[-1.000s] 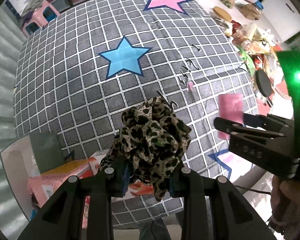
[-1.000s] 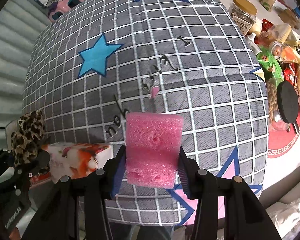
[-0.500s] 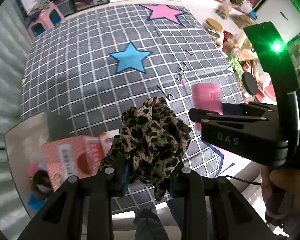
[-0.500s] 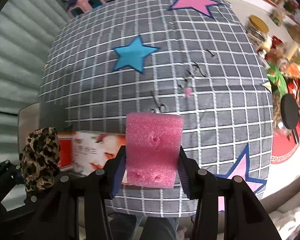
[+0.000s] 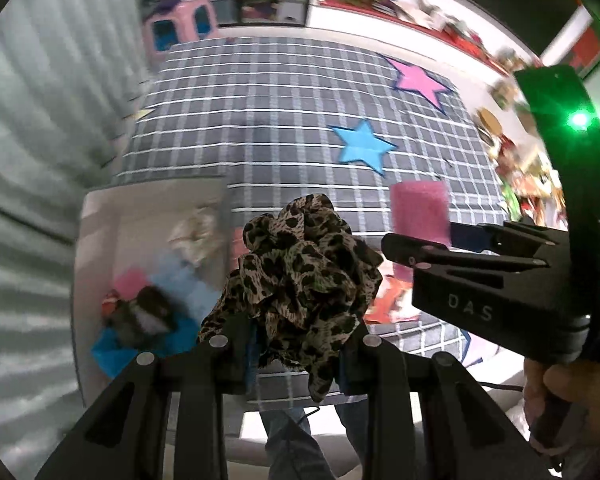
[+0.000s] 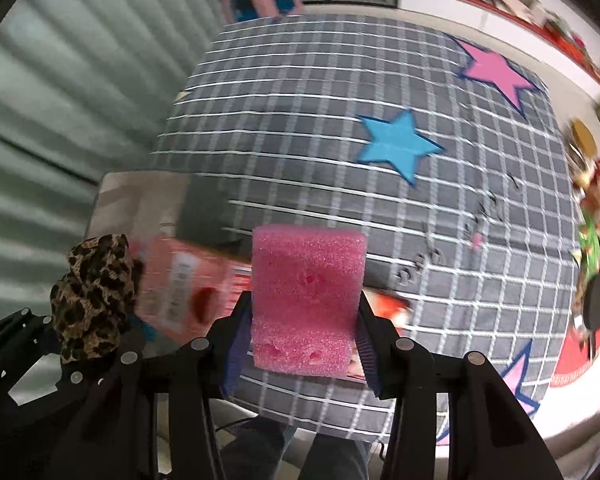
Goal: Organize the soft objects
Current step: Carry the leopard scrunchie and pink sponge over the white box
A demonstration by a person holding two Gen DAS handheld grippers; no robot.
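Both tongs have swung left since a second ago, so the white bin point(image 5: 100, 240), earlier only a corner at the frame edge, now lies open ahead-left of the left tongs point(image 5: 296, 344). Those tongs are closed on a leopard-print scrunchie point(image 5: 300, 276), bunched between the fingers and bulging above them. Blurred soft things lie in the bin: something pink, something blue, something dark. The right tongs point(image 6: 300, 344) are clamped on a pink foam block point(image 6: 306, 296), held upright just to the right of the left tongs. Beyond both, the counter carries a grey checked cloth point(image 6: 300, 140) with a blue star point(image 6: 396, 144) and a pink star point(image 6: 496, 72).
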